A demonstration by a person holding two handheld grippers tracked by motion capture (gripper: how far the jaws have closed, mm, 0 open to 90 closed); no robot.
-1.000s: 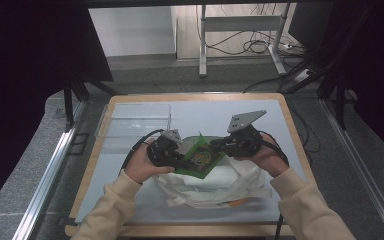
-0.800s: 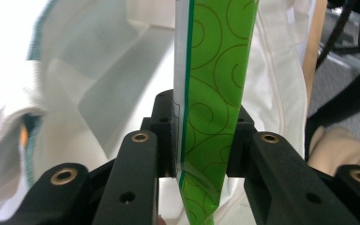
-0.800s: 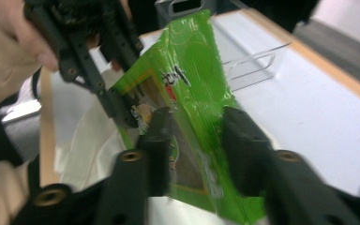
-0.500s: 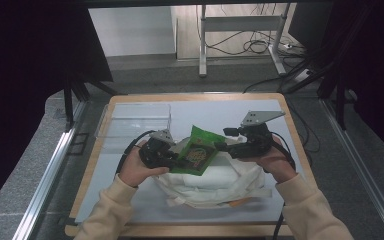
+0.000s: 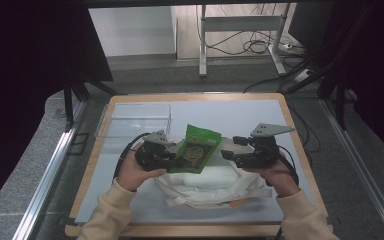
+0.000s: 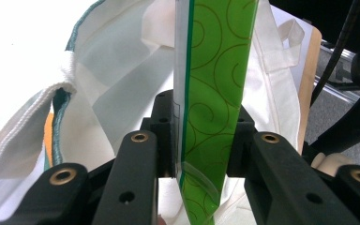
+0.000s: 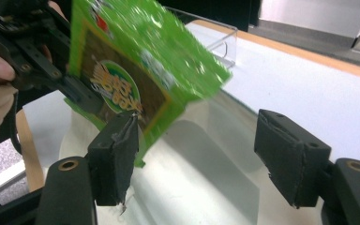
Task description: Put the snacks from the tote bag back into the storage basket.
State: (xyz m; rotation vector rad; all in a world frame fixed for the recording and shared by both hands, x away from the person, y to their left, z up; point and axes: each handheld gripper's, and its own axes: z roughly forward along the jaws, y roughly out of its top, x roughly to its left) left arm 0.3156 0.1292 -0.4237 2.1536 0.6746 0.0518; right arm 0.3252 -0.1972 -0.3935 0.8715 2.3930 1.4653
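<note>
Since the earlier frame the right gripper (image 5: 226, 154) has let go of the green snack bag (image 5: 196, 149) and drawn aside; its jaws have just been opening and stand spread, nothing between them. The left gripper (image 5: 172, 156) pinches the bag's edge, holding it upright above the white cloth bag (image 5: 215, 186) on the desk (image 5: 260, 112). Beyond stands a clear plastic box (image 5: 135, 119).

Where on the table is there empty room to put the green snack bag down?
Bare mat lies behind the green snack bag, between the clear box and the table's right edge. A narrower strip runs along the near edge, in front of the white cloth bag. The middle is crowded: the cloth bag, the left gripper holding the snack bag, and the right gripper.
</note>
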